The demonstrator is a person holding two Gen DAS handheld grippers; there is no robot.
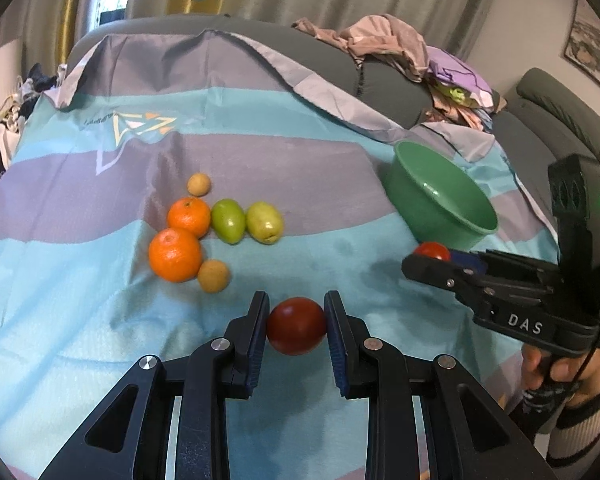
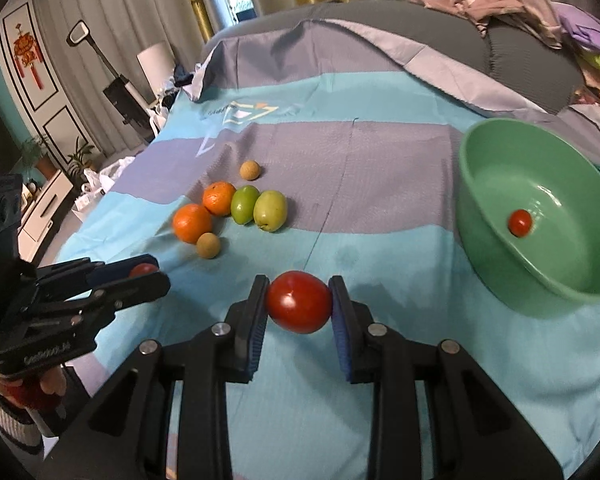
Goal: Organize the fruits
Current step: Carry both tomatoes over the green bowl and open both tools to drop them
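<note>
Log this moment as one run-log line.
left gripper: shut on tomato | right gripper: shut on tomato | green bowl: one small tomato | cloth: six fruits

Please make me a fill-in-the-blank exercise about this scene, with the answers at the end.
1. Each claw, left and right, grips a ____ tomato.
2. The bowl is ____ in colour.
3. The number of tomatoes inside the bowl is ____.
4. Two oranges, two green fruits and two brown fruits lie on the ____.

Answers: red; green; one; cloth

Both wrist views close, fruit pile (image 1: 204, 232) shared.
</note>
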